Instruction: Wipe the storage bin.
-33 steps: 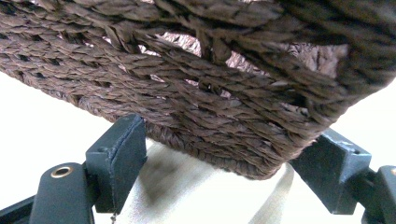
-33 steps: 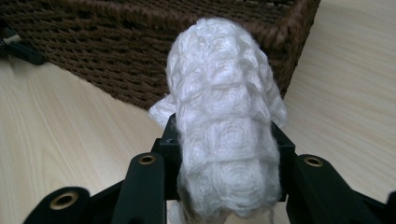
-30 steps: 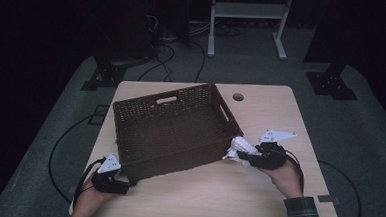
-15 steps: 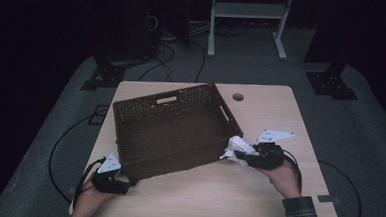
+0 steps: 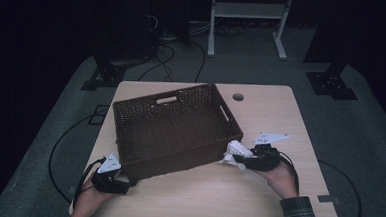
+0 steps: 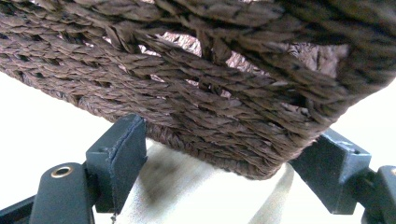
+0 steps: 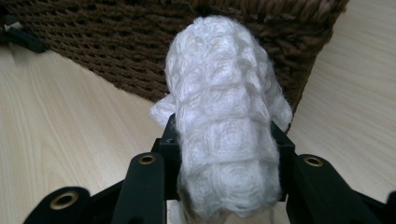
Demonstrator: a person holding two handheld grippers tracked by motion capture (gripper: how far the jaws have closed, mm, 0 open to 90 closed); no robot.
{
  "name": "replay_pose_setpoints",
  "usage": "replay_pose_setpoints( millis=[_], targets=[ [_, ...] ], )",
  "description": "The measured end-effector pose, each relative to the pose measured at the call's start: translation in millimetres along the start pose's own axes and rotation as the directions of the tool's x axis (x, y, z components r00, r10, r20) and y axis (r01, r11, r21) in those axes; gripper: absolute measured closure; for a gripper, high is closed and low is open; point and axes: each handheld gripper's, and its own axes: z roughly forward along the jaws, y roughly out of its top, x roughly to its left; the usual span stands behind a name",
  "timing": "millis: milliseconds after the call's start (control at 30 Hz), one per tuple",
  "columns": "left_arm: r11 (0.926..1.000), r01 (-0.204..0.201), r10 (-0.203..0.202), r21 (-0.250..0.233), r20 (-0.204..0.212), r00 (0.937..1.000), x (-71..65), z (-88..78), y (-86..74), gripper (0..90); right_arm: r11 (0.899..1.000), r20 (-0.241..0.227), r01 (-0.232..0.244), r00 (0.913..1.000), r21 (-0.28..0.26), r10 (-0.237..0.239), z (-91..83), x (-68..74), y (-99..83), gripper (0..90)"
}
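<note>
Little has shifted since the earlier high views: the right gripper (image 5: 237, 158) has drawn very slightly closer to the near right corner of the dark brown woven rectangular basket (image 5: 172, 130), while the left gripper (image 5: 122, 181) has kept its place at the basket's near left corner.

In the right gripper view, the right gripper's jaws are clamped on a white fuzzy knitted cloth (image 7: 226, 126) bunched into a thick roll, which stands just outside the basket wall (image 7: 116, 51), close to it or perhaps brushing it. In the left gripper view, the left gripper's (image 6: 219, 182) jaws stand wide, one on either side of the basket's bottom corner (image 6: 252, 158); whether the pads actually press on the weave I cannot tell.

The step in hand looks like getting the cloth into the basket. To do it well, I would lift the right gripper clear of the rim before moving inward, so the loose yarn does not snag on the wicker. The left gripper should steady the corner so the basket does not slide across the light wooden table (image 5: 256, 192).

No brand, label or legible writing shows on the basket, cloth or grippers.
</note>
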Motion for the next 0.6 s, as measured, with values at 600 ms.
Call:
replay_pose_setpoints(
  millis=[600],
  targets=[
    [1.0000, 0.000, 0.000, 0.000, 0.000, 1.0000, -0.1, 0.0, 0.0, 20.5, 0.996, -0.011, -0.013, 0.9998, 0.084, 0.014, 23.4, -6.0, -15.0, 60.7]
  ],
)
